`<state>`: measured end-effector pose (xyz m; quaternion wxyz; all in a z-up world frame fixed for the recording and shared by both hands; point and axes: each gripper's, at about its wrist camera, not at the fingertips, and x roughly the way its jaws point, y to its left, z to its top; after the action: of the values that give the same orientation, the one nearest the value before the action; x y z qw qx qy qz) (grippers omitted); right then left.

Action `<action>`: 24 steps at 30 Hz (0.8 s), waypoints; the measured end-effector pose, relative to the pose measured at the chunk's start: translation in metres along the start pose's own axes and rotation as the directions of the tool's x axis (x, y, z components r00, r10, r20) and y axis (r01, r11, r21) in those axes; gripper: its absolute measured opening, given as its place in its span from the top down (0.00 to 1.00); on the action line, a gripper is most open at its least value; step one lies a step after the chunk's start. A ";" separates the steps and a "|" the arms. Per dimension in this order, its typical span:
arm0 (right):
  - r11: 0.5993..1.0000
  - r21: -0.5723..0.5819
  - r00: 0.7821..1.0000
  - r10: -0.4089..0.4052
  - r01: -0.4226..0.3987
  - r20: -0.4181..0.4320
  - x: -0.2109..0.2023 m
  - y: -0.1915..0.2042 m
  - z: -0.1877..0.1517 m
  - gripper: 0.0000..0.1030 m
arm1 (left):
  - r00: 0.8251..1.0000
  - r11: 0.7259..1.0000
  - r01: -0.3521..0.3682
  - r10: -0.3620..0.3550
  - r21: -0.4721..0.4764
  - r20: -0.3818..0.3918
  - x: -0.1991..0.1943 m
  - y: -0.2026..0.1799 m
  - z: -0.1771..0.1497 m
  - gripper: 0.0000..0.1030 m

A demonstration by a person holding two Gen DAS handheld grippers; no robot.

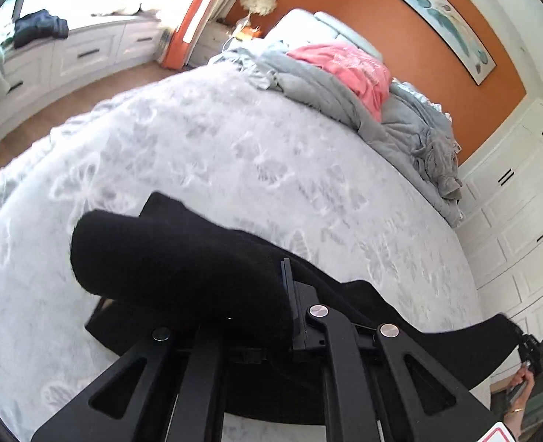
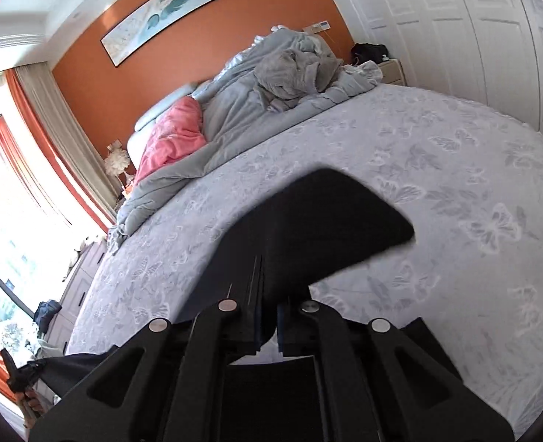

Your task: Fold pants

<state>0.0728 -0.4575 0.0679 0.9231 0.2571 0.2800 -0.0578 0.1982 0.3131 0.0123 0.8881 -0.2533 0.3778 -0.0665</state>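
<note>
The black pants (image 1: 183, 254) are held up between both grippers above the pale grey bedspread (image 1: 234, 154). My left gripper (image 1: 271, 294) is shut on one end of the pants, and the cloth bulges over its left finger. The pants stretch right to my right gripper (image 1: 529, 350), small at the frame's right edge. In the right wrist view my right gripper (image 2: 269, 294) is shut on the pants (image 2: 330, 217), whose corner sticks out ahead. The left gripper (image 2: 17, 372) shows at the far left, holding the other end.
A heap of grey bedding (image 1: 411, 125) and a pink cloth (image 1: 356, 70) lie at the head of the bed. White wardrobe doors (image 1: 522, 199) stand to the right. A window bench (image 1: 68, 51) with dark clothes is at the left. A bedside table (image 2: 391, 70) stands by the wardrobe.
</note>
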 end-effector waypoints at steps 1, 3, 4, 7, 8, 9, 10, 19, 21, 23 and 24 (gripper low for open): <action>0.999 0.040 0.999 -0.023 0.025 -0.049 0.010 -0.026 -0.014 0.97 | 1.000 1.000 -0.003 0.003 0.008 0.004 0.002 0.003 -0.001 0.92; 0.991 0.106 0.985 -0.060 0.078 -0.162 0.038 -0.071 -0.050 0.96 | 0.998 1.000 -0.025 0.025 0.007 -0.053 0.016 0.022 -0.018 0.91; 0.985 0.138 0.971 -0.068 0.102 -0.231 0.053 -0.093 -0.074 0.96 | 0.993 0.999 -0.033 0.031 -0.010 -0.111 0.029 0.035 -0.036 0.89; 0.975 0.144 0.928 -0.107 0.168 -0.357 0.080 -0.123 -0.122 0.96 | 0.971 0.995 -0.099 0.095 -0.008 -0.217 0.052 0.061 -0.080 0.90; 0.978 0.145 0.932 -0.093 0.152 -0.350 0.079 -0.126 -0.123 0.96 | 0.980 0.996 -0.092 0.091 0.003 -0.179 0.048 0.062 -0.089 0.89; 0.976 0.167 0.935 -0.075 0.140 -0.346 0.076 -0.129 -0.121 0.96 | 0.984 0.997 -0.080 0.080 0.008 -0.157 0.044 0.063 -0.092 0.88; 0.974 0.181 0.938 -0.067 0.136 -0.341 0.074 -0.131 -0.120 0.93 | 0.986 0.998 -0.068 0.064 -0.020 -0.155 0.042 0.066 -0.091 0.88; 0.959 0.054 0.935 -0.256 0.277 -0.246 0.020 -0.108 -0.118 0.18 | 0.998 0.973 0.007 -0.021 -0.231 -0.056 -0.029 0.104 -0.114 0.37; 0.965 0.054 0.944 -0.238 0.257 -0.227 0.005 -0.101 -0.121 0.16 | 1.000 0.944 0.010 -0.014 -0.331 -0.011 -0.046 0.122 -0.126 0.30; 0.972 0.090 0.949 -0.189 0.218 -0.253 0.002 -0.101 -0.129 0.16 | 0.997 0.909 0.056 -0.072 -0.414 -0.025 -0.043 0.133 -0.131 0.30; 0.974 0.103 0.948 -0.167 0.200 -0.269 0.004 -0.101 -0.134 0.16 | 0.997 0.898 0.058 -0.075 -0.437 -0.024 -0.038 0.134 -0.131 0.30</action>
<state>-0.0150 -0.4759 -0.0741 0.8505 0.2945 0.4166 -0.1275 0.0691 0.3884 -0.1073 0.7985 -0.4567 0.3918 -0.0158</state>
